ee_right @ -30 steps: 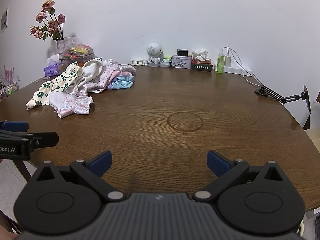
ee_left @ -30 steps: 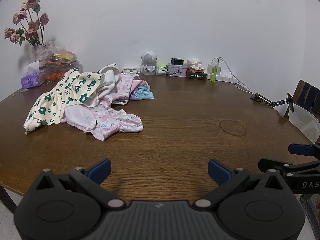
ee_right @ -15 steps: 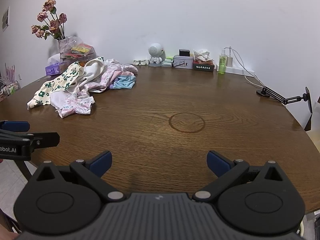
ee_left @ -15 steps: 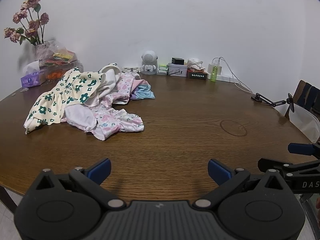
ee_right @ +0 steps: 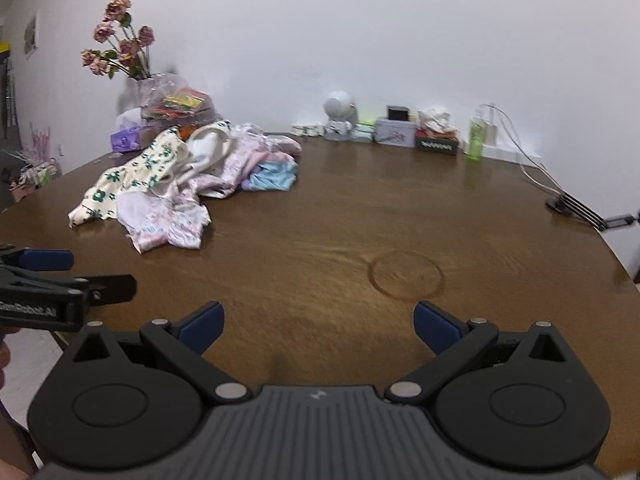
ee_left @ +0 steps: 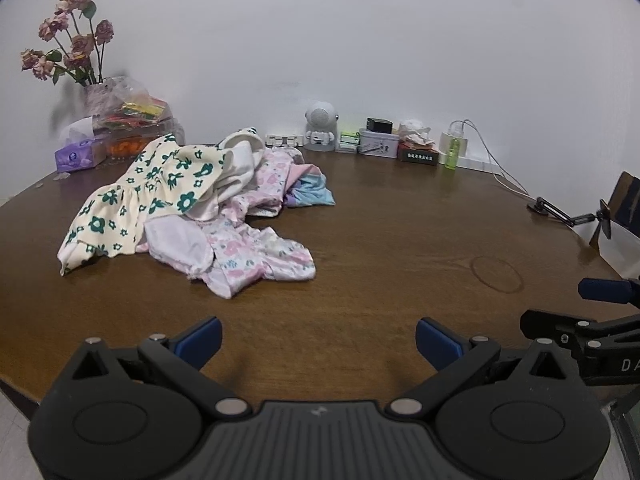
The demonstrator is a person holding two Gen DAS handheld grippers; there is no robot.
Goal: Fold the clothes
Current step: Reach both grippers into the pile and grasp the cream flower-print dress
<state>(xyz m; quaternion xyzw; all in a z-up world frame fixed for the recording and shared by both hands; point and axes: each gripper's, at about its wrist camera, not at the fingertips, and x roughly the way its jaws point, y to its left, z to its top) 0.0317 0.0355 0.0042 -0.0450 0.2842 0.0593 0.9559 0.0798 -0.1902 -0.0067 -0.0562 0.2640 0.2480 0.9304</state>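
A heap of crumpled clothes lies on the brown wooden table (ee_left: 400, 240): a cream dress with green flowers (ee_left: 136, 196), a pink floral garment (ee_left: 248, 256) and a light blue piece (ee_left: 314, 194). The same heap shows at the left in the right wrist view: the cream dress (ee_right: 132, 176), the pink floral garment (ee_right: 168, 228) and the blue piece (ee_right: 274, 174). My left gripper (ee_left: 318, 338) hangs open over the near table edge, well short of the heap. My right gripper (ee_right: 318, 324) is open too, beside a ring mark (ee_right: 406, 276), with nothing between its fingers.
Along the back wall stand a vase of dried roses (ee_left: 72, 44), a purple tissue box (ee_left: 76, 158), a bag of snacks (ee_left: 132, 120), a small white robot figure (ee_left: 320, 126), tins and a green bottle (ee_left: 452, 154). A black clamp arm (ee_left: 560, 212) sits at the right edge.
Both grippers have moved forward and a little left toward the heap; the right wrist view is blurred with motion. Both stay open. The clothes have not moved.
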